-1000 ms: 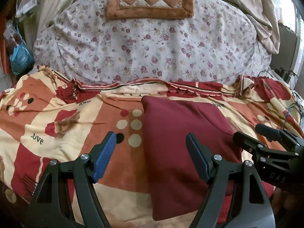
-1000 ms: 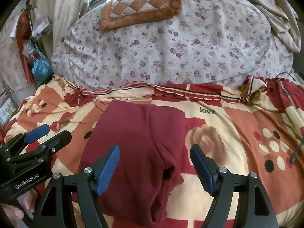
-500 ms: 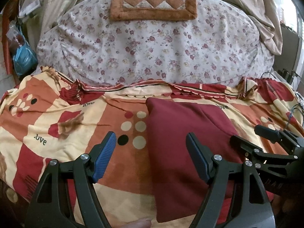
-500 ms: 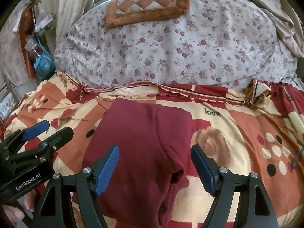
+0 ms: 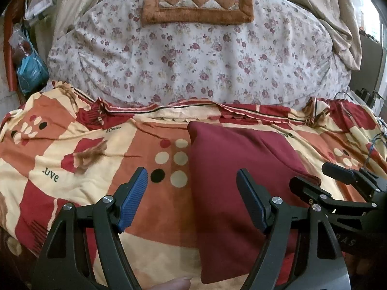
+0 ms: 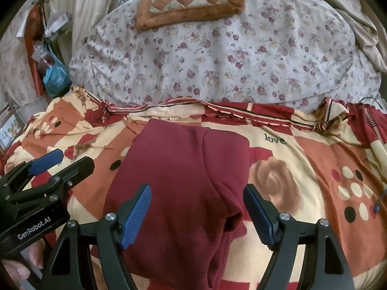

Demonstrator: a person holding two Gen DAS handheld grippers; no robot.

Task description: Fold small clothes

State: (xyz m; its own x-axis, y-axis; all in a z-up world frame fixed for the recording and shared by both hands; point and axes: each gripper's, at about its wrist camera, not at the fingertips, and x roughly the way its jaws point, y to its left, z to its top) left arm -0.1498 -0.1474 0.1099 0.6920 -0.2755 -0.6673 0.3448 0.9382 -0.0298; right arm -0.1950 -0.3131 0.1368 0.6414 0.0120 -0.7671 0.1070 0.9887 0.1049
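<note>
A dark red garment (image 5: 229,176) lies folded lengthwise on the patterned blanket (image 5: 79,159). It also shows in the right wrist view (image 6: 179,176), with a folded flap and an opening on its right side. My left gripper (image 5: 192,199) is open and empty, held above the garment's left edge. My right gripper (image 6: 197,210) is open and empty, held above the garment's near right part. Each gripper shows in the other's view, the right one (image 5: 338,183) at the right and the left one (image 6: 48,169) at the left.
A floral quilt (image 5: 193,55) is piled behind the blanket, with a brown checked cushion (image 5: 198,2) on top. Curtains (image 5: 333,12) hang at the back right. Blue bags (image 5: 31,70) hang at the far left. Cables (image 5: 372,145) lie at the right edge.
Both grippers have drawn back and up a little from the garment, still open. The garment has not moved.
</note>
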